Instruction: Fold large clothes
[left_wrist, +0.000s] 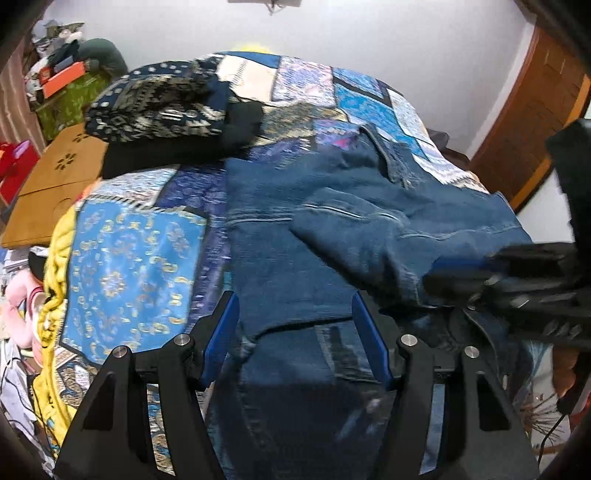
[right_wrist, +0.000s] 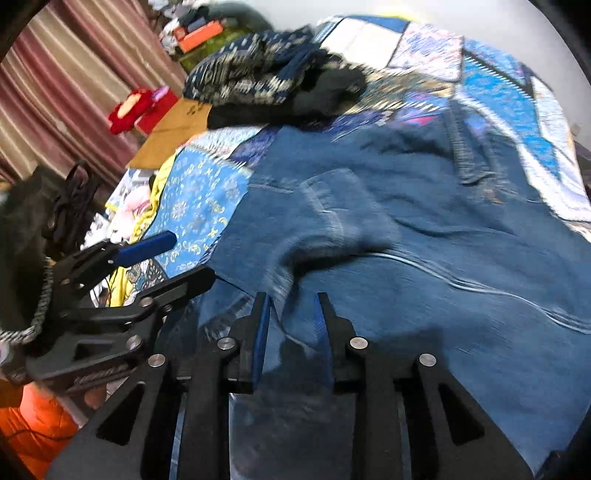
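A large blue denim garment (left_wrist: 332, 206) (right_wrist: 424, 266) lies spread on the patchwork bedspread, with one part folded over onto itself near the middle. My left gripper (left_wrist: 295, 321) hangs open just above the garment's near edge, its blue pads wide apart with the denim showing between them. My right gripper (right_wrist: 291, 310) stands narrowly open over the denim; cloth shows in the gap and the pads do not press on it. In the left wrist view the right gripper (left_wrist: 461, 273) is a blur at the right. In the right wrist view the left gripper (right_wrist: 177, 262) sits at the left.
The patchwork bedspread (left_wrist: 133, 266) (right_wrist: 199, 199) covers the bed. A pile of dark patterned clothes (left_wrist: 159, 107) (right_wrist: 258, 77) lies at its far left. Beyond the bed's left edge are a wooden lap table (left_wrist: 55, 181), red items (right_wrist: 136, 107) and a striped curtain (right_wrist: 66, 85). A wooden door (left_wrist: 535, 122) is at right.
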